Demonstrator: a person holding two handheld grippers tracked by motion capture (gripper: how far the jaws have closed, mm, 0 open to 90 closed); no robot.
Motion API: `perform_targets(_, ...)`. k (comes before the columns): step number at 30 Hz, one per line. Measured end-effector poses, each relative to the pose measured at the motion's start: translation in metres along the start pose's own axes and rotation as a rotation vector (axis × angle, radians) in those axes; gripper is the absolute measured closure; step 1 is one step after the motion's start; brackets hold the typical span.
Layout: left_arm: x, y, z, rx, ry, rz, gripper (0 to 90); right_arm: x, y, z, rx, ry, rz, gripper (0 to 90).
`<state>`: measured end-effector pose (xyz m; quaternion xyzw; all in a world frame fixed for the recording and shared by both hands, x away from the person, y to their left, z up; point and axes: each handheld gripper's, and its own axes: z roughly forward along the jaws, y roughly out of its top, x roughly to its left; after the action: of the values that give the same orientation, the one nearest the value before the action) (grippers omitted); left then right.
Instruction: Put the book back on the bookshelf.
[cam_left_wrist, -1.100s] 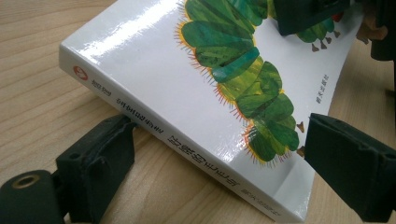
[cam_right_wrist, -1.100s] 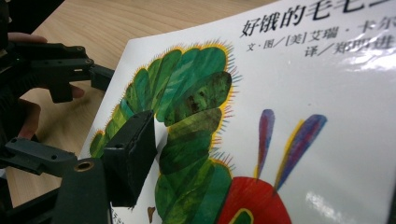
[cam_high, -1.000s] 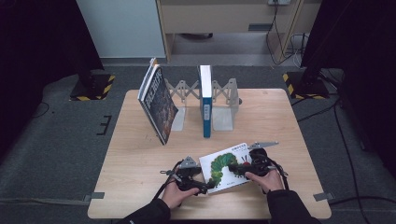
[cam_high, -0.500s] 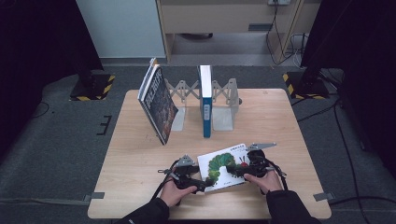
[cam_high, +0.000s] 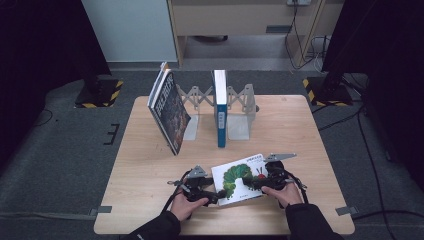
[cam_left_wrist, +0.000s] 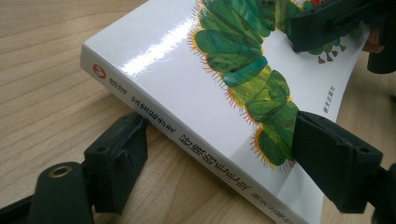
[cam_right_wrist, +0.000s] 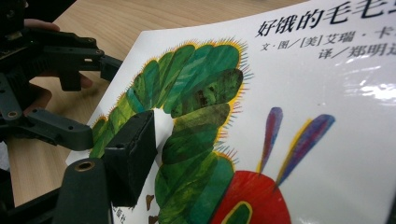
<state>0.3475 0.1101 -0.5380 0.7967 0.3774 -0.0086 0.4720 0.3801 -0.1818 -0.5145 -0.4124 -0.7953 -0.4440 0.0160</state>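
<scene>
A white picture book (cam_high: 240, 177) with a green caterpillar on its cover lies near the table's front edge, between the two hands. My left gripper (cam_high: 218, 194) has just been closing its jaws on the book's spine corner. In the left gripper view the book (cam_left_wrist: 196, 84) crosses the left gripper (cam_left_wrist: 219, 123), with one pad (cam_left_wrist: 116, 158) under the spine and the other on the cover. My right gripper (cam_high: 255, 182) is shut on the book's right side. In the right gripper view one pad (cam_right_wrist: 135, 144) presses on the cover (cam_right_wrist: 303, 116), and the second jaw is hidden beneath it.
At the back of the wooden table (cam_high: 150, 200) stands a grey expanding book rack (cam_high: 237, 107). It holds an upright blue-and-white book (cam_high: 219, 107). A dark book (cam_high: 169, 112) leans tilted against the rack's left end. Bare wood lies between the rack and the hands.
</scene>
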Motion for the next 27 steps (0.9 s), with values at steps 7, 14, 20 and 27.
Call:
perform_targets(7,0.0023,-0.0006,-0.0001,-0.006,-0.04,-0.03,20.4,-0.0003,-0.0002,-0.0008,-0.005,0.013,-0.006,30.2)
perform_targets(14,0.0007,-0.0011,0.002,-0.006,-0.075,-0.04,20.4,-0.0007,-0.0005,-0.0019,-0.012,0.028,-0.025,30.1)
perform_targets(20,-0.001,-0.0015,0.003,-0.006,-0.082,-0.042,20.3,0.0002,-0.0003,-0.0019,-0.024,0.033,-0.037,30.0)
perform_targets(27,-0.0015,-0.0013,0.0034,-0.005,-0.083,-0.036,19.2,0.0038,0.0009,-0.001,-0.05,0.044,-0.067,29.9)
